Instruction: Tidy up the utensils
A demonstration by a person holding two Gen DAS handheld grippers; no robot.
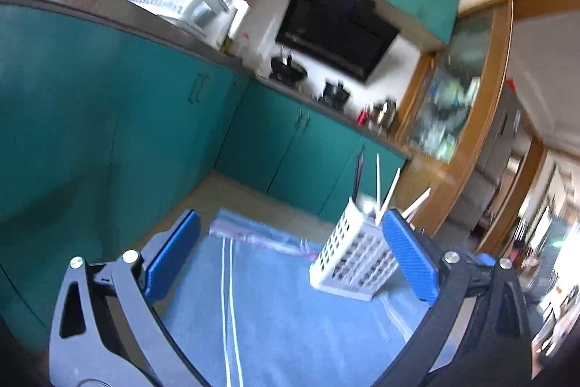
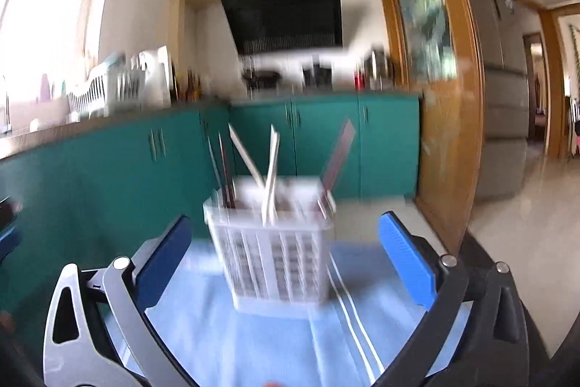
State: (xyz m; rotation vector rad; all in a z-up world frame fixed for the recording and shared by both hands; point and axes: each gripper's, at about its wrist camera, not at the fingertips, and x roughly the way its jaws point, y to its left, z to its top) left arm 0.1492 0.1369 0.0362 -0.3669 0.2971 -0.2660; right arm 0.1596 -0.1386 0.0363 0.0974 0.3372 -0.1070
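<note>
The white perforated utensil holder (image 2: 275, 252) stands on the blue cloth (image 2: 253, 343), chopsticks (image 2: 270, 180) upright inside; the right gripper (image 2: 286, 252) gapes wide before it, empty; the left gripper (image 1: 290, 256) spreads wide beside it, holding nothing.

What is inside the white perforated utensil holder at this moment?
Several long thin sticks, likely chopsticks, some white and some dark, stand upright in the white holder on the blue cloth. Their lower ends are hidden by its walls, and blur prevents an exact count.
</note>
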